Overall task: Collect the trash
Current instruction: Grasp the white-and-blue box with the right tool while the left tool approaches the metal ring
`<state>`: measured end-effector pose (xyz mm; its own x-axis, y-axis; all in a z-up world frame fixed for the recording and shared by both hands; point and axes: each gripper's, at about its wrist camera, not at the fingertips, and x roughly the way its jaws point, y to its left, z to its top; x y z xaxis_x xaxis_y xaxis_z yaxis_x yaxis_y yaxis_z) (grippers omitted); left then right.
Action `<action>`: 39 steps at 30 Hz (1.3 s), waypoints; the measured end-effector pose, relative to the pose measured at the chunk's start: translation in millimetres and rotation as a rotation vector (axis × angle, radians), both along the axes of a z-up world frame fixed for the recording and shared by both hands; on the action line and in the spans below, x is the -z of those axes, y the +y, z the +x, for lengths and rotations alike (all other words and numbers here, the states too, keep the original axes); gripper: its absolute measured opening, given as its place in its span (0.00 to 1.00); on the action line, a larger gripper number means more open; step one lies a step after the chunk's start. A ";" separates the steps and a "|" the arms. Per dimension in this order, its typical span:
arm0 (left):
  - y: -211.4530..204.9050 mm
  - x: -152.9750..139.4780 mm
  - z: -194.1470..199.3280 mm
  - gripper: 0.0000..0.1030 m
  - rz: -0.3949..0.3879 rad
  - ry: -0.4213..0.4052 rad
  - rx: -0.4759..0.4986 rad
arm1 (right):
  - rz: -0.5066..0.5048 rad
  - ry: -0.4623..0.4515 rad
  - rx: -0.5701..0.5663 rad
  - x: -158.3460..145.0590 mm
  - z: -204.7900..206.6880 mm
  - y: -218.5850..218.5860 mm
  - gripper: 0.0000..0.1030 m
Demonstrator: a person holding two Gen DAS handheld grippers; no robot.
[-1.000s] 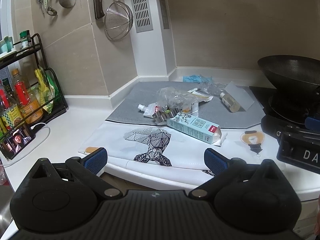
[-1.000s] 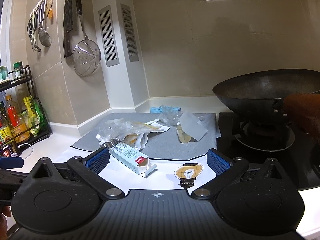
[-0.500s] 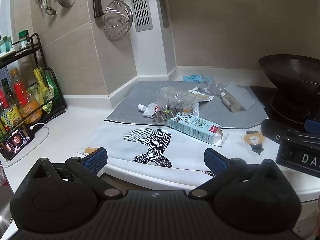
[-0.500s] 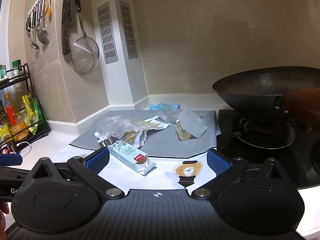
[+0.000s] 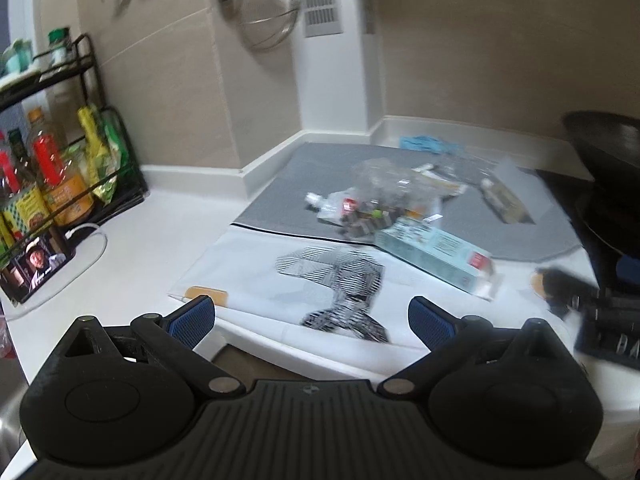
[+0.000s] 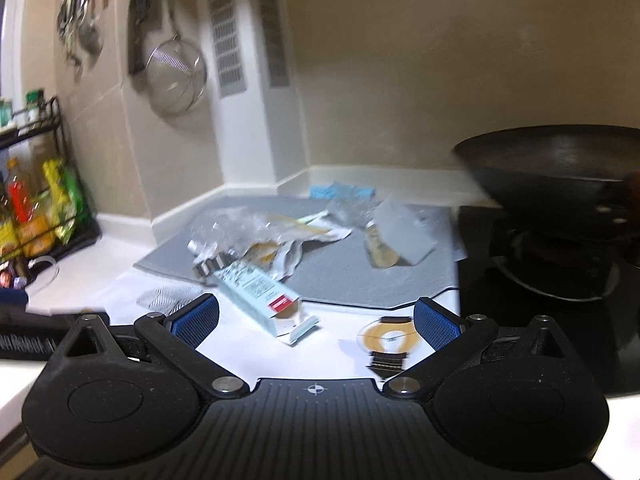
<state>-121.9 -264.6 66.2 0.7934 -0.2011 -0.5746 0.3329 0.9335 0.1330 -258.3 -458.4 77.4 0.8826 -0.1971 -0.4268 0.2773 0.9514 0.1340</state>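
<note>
Left wrist view: my left gripper (image 5: 311, 316) hangs with jaws apart, empty, over the bench (image 5: 160, 236) edge. Beyond them, toward the right jaw, lies the pale blue carton (image 5: 436, 254); farther, crumpled wrappers (image 5: 372, 204) on the grey mat (image 5: 288, 184). My right gripper (image 6: 316, 318), jaws likewise apart, faces the carton between them.

— That mat (image 6: 340, 280) looks like matt grey cloth, and the carton (image 6: 256, 294) is printed paperboard.
— Crinkly clear plastic wrapper (image 5: 376, 184), wire-mesh metal strainer (image 6: 176, 76), glossy white countertop (image 5: 160, 240), dull dark wok (image 6: 560, 168).
</note>
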 end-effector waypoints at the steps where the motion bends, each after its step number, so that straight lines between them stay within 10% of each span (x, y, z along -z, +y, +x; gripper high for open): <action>1: 3.6 -0.1 7.8 1.00 -0.013 0.010 -0.010 | -0.007 0.014 -0.017 3.6 8.6 0.0 1.00; 18: -14.5 11.0 117.4 1.00 0.003 0.116 0.010 | -0.142 0.167 -0.216 48.2 155.8 8.3 1.00; 20: -21.2 15.8 129.9 1.00 -0.015 0.141 0.023 | -0.131 0.153 -0.223 50.6 153.9 7.6 0.81; 21: -24.9 17.9 135.1 1.00 -0.024 0.149 0.031 | -0.108 0.152 -0.228 50.4 151.9 4.9 0.56; 24: -38.8 24.4 147.9 1.00 -0.035 0.164 0.058 | -0.052 0.143 -0.206 46.7 131.5 -4.1 0.47; 37: -120.4 40.5 158.1 1.00 -0.079 0.244 0.237 | -0.101 0.167 -0.083 47.6 64.1 -37.1 0.45; 39: -135.2 44.2 158.9 1.00 -0.054 0.239 0.233 | -0.070 0.167 -0.090 50.0 68.0 -41.6 0.56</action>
<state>37.0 -399.8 22.0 0.5669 -0.3964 -0.7222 0.5541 0.8322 -0.0219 -190.3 -500.0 27.4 0.8160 -0.1554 -0.5568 0.2039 0.9787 0.0257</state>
